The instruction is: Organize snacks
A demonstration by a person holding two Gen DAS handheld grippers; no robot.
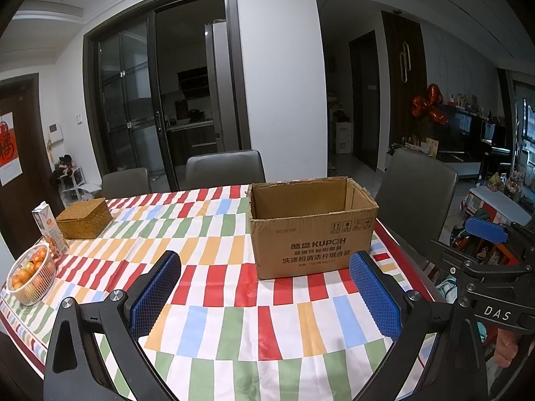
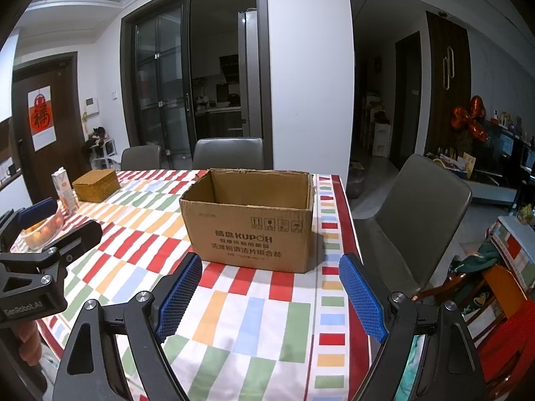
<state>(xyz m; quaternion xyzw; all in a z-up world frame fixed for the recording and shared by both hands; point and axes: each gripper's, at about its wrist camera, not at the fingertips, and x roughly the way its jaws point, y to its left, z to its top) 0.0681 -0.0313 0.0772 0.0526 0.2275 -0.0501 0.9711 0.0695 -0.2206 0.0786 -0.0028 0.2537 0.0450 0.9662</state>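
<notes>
Bright checks under plain brown card

The tablecloth (image 1: 234,300) is white with blocks of red, green, orange and pale blue; the cardboard box (image 1: 311,234) is brown with dark print. A tan woven basket (image 1: 83,222), oranges in a white wire basket (image 1: 31,275), grey chairs (image 2: 229,153), blue gripper pads (image 2: 362,297) on black frames.

Checked tablecloth (image 1: 234,327) covers the table; grey chairs (image 1: 224,166) stand at twelve o'clock, another chair (image 2: 424,220) at three, red foil balloons (image 1: 429,105) at two, a red door poster (image 2: 41,118) at ten
</notes>
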